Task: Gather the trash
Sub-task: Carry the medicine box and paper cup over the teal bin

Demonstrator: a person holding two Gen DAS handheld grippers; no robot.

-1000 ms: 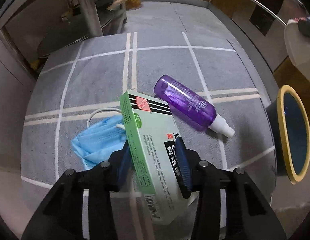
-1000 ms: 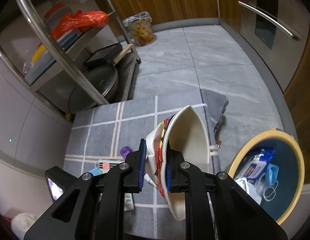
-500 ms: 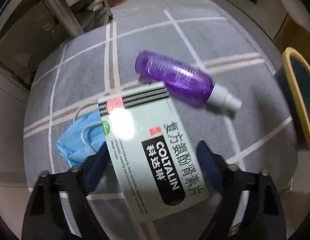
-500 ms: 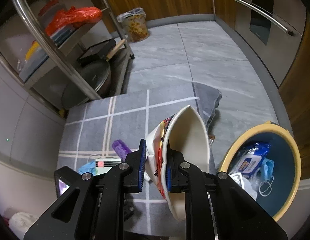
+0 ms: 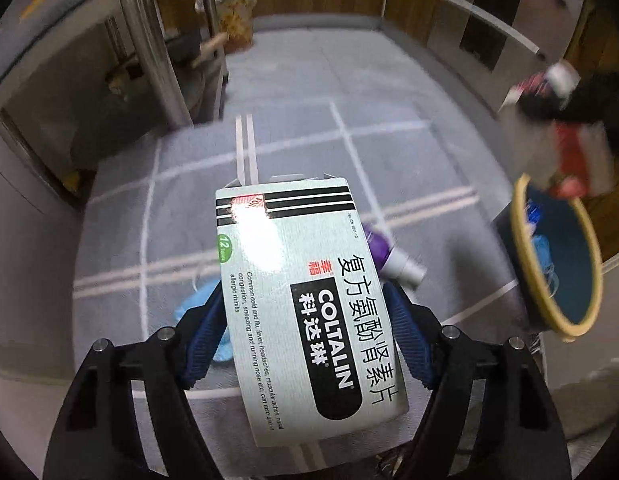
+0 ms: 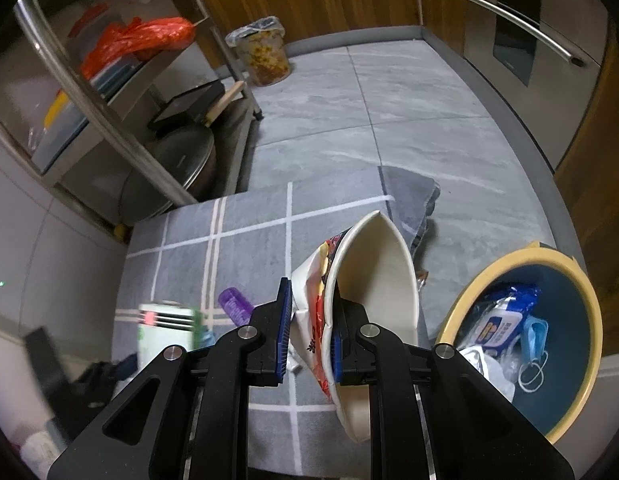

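On the pale green and white cardboard medicine box (image 5: 309, 304): "COLTALIN" in white capitals on a black rounded panel, with white Chinese characters "科达琳" beside it. Alongside, a row of large black Chinese characters, "复方氨酚肾素片", and two small red characters, "幸福". Down one edge, small black print: "Common cold and flu, fever, headaches, muscular aches, nasal congestion, sneezing and running nose etc. can also use in allergic rhinitis". In a green circle, "12". Near the black stripes, tiny print, too small to read surely. Print on the purple plastic spray bottle (image 6: 237, 306): unreadable.
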